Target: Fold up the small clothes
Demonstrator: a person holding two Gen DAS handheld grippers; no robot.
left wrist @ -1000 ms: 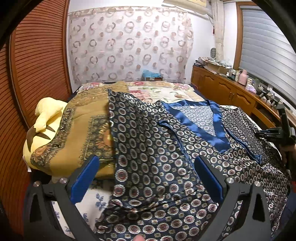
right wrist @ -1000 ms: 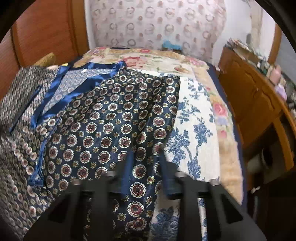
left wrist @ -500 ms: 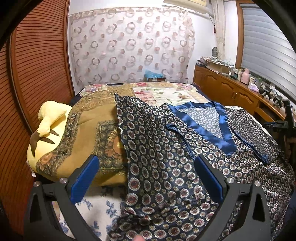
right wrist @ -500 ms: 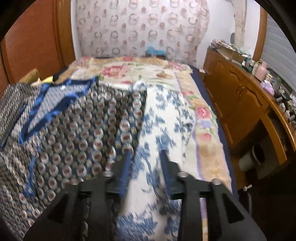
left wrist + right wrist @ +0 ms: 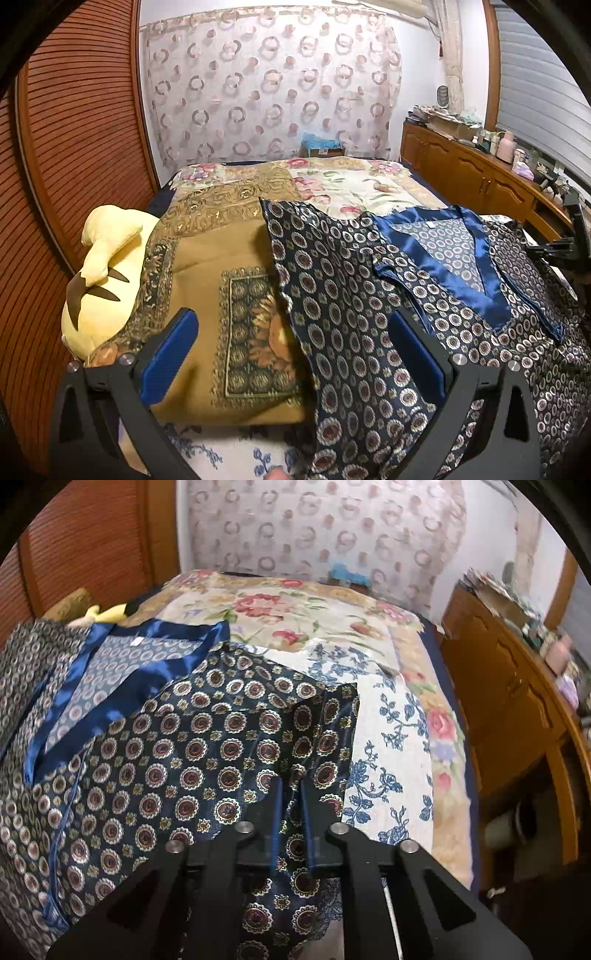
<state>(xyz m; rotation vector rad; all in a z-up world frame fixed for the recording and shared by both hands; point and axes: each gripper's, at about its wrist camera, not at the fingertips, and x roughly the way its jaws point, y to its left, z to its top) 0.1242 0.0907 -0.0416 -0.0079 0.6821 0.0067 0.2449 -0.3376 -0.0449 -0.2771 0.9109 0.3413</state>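
Right gripper [image 5: 291, 794] near, jaws pinched on fold of patterned navy top [image 5: 192, 746], near right edge of garment. Left gripper [image 5: 291, 354] spread wide, holding nothing, hovering over top's left sleeve. Top lies spread on bed, blue satin neckline [image 5: 454, 258] facing up. Left of it: brown gold-patterned blanket [image 5: 221, 280], then yellow plush toy [image 5: 99, 266]. Far right: wooden cabinet [image 5: 472, 177], clutter blurred. Far: ring-patterned curtain [image 5: 269, 88].

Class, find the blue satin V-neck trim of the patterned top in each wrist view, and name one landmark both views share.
Left wrist: blue satin V-neck trim, right of centre.
Right wrist: the trim, upper left.
Shared landmark: ring-patterned curtain, behind the bed.
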